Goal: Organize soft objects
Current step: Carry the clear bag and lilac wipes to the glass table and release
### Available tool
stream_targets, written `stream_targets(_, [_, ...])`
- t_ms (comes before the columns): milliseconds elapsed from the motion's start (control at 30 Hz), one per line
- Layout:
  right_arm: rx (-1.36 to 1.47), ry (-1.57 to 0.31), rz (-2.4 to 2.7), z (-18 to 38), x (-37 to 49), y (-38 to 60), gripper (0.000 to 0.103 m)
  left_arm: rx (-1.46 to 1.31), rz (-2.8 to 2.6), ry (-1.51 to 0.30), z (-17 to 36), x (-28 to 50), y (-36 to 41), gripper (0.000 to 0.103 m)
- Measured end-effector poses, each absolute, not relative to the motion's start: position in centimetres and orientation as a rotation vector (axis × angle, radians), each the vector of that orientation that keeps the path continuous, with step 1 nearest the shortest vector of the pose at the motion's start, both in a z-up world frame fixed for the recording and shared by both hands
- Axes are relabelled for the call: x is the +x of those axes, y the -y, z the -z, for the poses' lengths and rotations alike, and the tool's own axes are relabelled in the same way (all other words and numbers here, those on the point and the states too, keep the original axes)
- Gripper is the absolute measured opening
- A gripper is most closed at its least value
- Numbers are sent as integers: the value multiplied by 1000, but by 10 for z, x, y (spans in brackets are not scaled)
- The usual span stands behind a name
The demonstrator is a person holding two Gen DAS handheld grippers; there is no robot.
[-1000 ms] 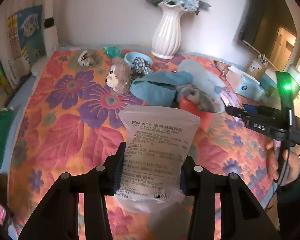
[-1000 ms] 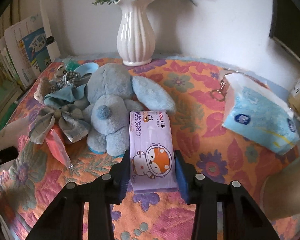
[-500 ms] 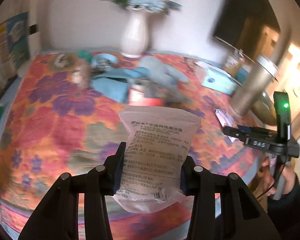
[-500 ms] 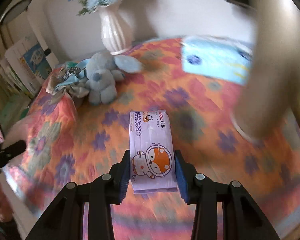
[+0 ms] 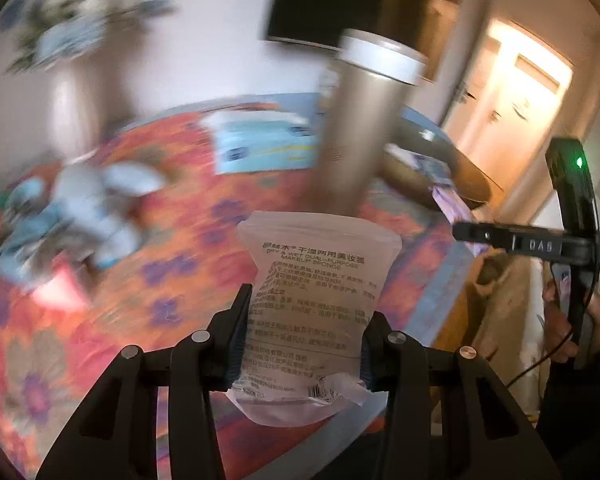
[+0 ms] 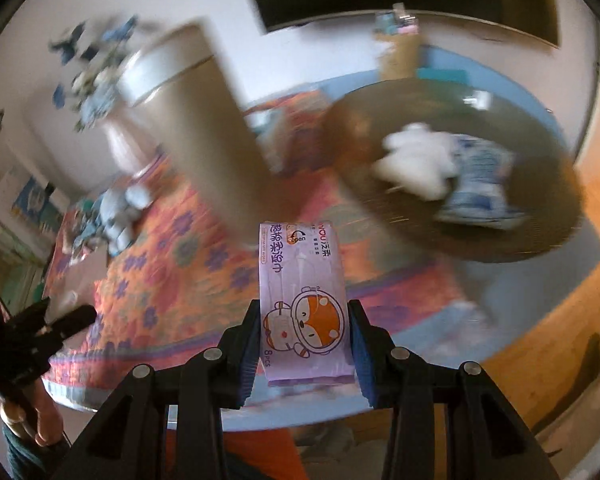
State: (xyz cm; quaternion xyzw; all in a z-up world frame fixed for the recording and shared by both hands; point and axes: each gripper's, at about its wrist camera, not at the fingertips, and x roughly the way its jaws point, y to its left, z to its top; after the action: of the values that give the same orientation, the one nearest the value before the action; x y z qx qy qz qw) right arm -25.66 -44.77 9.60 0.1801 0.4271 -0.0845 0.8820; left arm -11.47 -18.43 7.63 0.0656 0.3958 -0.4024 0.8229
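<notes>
My left gripper (image 5: 304,340) jaws pinch the sponge pouch (image 5: 316,300); right gripper (image 6: 304,344) jaws pinch the wipes pack (image 6: 302,300). Transport step, I judge. Next: lower the pack into the basket (image 6: 500,240) at 2 o'clock, beside the white plush (image 6: 416,160).

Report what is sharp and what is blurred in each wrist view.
Left wrist: sponge pouch in left gripper sharp, table and plush toy smeared, doorway overexposed. Right wrist: wipes pack in right gripper sharp, bowl motion-blurred.
</notes>
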Motion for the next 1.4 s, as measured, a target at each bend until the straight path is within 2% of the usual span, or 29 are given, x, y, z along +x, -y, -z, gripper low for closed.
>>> stream_targets(300, [524,-718,176,-139,-289,534,40,192,1048,-796,-105,-125,306,41])
stream_targets(467, [461,-660,254,-159,-276,559,40,184,1059,-780,-120,-120,355,41])
stream_targets(567, [422,-607,262,-154,-258,577,40,186,1023,-767,-116,-114,385,41])
stream_targets(667, [510,-594,228,-132,-242,595,40,188,985,-803,-103,-106,412,41])
stream_targets(767, [526,-611,204,-132,-264,597,40,202,944,-817,-95,-99,430,41])
stream_targets(800, [500,-617,212,-136,-274,594,49,196,947,-822,-93,-96,434,41])
stream_targets(833, [446,-610,255,-144,-293,591,67,191,947,-818,-92,-94,438,42])
stream_targets(867, [409,-599,305,-150,-308,589,75,201,931,-810,-89,-93,442,42])
stream_targets(900, [384,-598,340,-154,-322,588,86,226,919,-810,-87,-93,447,52])
stream_targets(933, [385,-594,343,-156,-335,589,87,234,921,-814,-86,-94,453,61])
stream_targets(967, [404,-582,331,-157,-346,590,87,246,926,-822,-85,-96,455,79])
stream_targets(1000, [425,-568,320,-156,-351,591,87,245,928,-810,-87,-99,455,82])
stream_targets(1267, [423,-583,250,-159,-331,567,87,259,973,-773,-97,-122,431,82])
stream_targets(1400, [363,-593,190,-167,-324,540,87,249,1013,-767,-105,-143,388,82])
